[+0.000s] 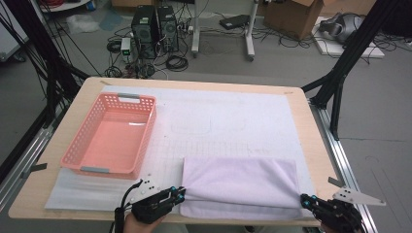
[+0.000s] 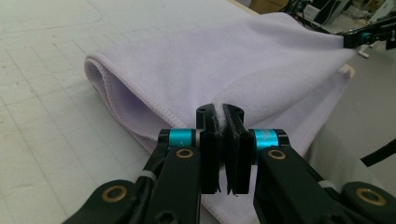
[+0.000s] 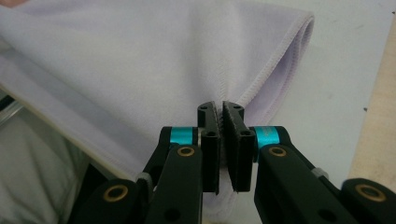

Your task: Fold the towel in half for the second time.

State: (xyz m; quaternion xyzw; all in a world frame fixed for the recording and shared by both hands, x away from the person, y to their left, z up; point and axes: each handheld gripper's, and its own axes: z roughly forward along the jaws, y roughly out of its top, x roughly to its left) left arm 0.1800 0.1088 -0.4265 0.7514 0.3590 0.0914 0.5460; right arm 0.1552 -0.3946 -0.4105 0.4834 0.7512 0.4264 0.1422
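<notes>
A pale lilac towel (image 1: 240, 184) lies folded in two at the near edge of the table, its upper layer pulled taut between my two grippers. My left gripper (image 1: 180, 193) is shut on the near left corner of that upper layer, and the cloth (image 2: 224, 60) shows pinched between its jaws (image 2: 220, 112). My right gripper (image 1: 305, 199) is shut on the near right corner; the towel (image 3: 154, 60) spreads away from its closed jaws (image 3: 220, 109). The fold (image 2: 100, 77) gapes open at the left side. The lower layer hangs over the table's front edge.
An empty pink plastic basket (image 1: 145, 127) stands at the left on the white mat (image 1: 233, 116) that covers the wooden table (image 1: 311, 141). Beyond the far edge are computer towers (image 1: 155, 29), cables and a cardboard box (image 1: 291, 17) on the floor.
</notes>
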